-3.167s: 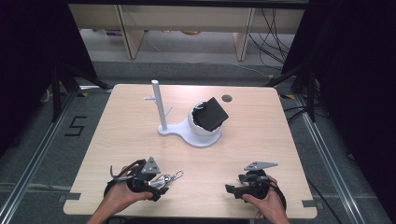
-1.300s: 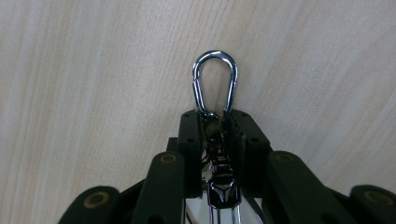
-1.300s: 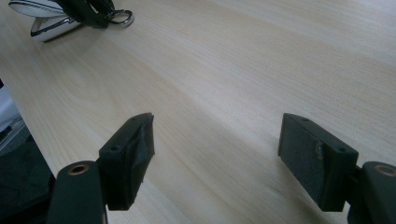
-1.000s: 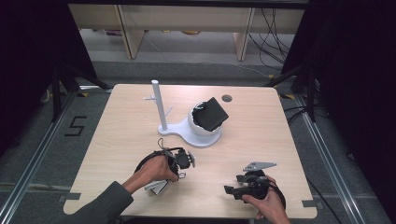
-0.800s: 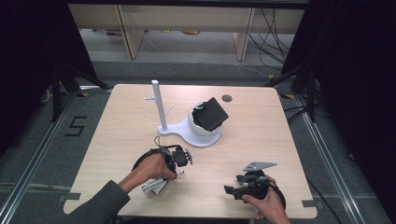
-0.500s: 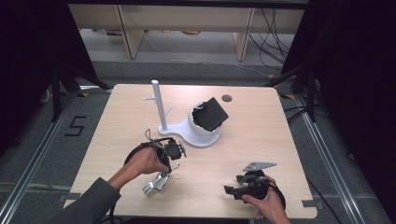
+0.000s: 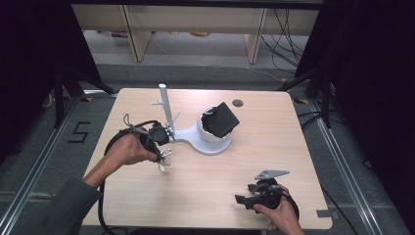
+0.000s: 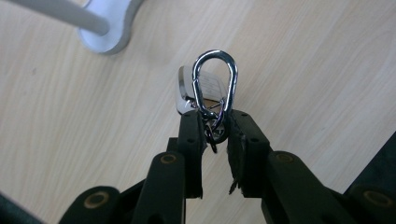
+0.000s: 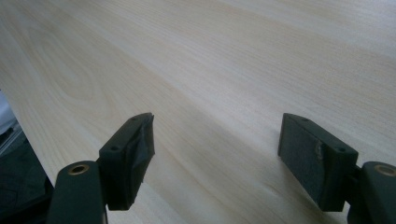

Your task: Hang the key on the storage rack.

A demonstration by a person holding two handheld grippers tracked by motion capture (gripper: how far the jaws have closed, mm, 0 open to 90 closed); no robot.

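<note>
Right gripper [image 7: 243,201] sits low at the near right of the table [image 7: 274,147], held by the right hand [image 7: 276,215]. Right gripper view: its 2 jaws are spread wide with bare wood between them, nothing held, pads [image 9: 135,149] hanging just over the tabletop [image 9: 224,70]

Left hand [image 7: 129,149] holds the left gripper [image 7: 164,159] further in, left of centre, tips pointing down toward the table. Left gripper view: jaws nearly closed, pinching a small metal ring that carries a shiny clip [image 8: 215,81] and a flat silver tag [image 8: 187,91] behind it. The clip sticks out past the jaw tips, gate side to the right in that view, loop end away from the camera. In the high view the clip [image 7: 163,161] hangs at the gripper tips, just over the wood; can't tell if it touches. A black cable [image 7: 101,210] runs from the gripper back along the sleeve

Just beyond the left gripper stands a white stand [image 7: 195,139]: flat base, thin upright post [image 7: 166,105] with short side pegs. Base edge and post also show at the top left of the left gripper view, near the clip but apart from it. At the base's right end sits a round white cup-like part with a black block [image 7: 221,119] tilted on top

Far edge of the table has a round hole [image 7: 238,103]; beyond it, floor, wooden legs and loose cables
</note>
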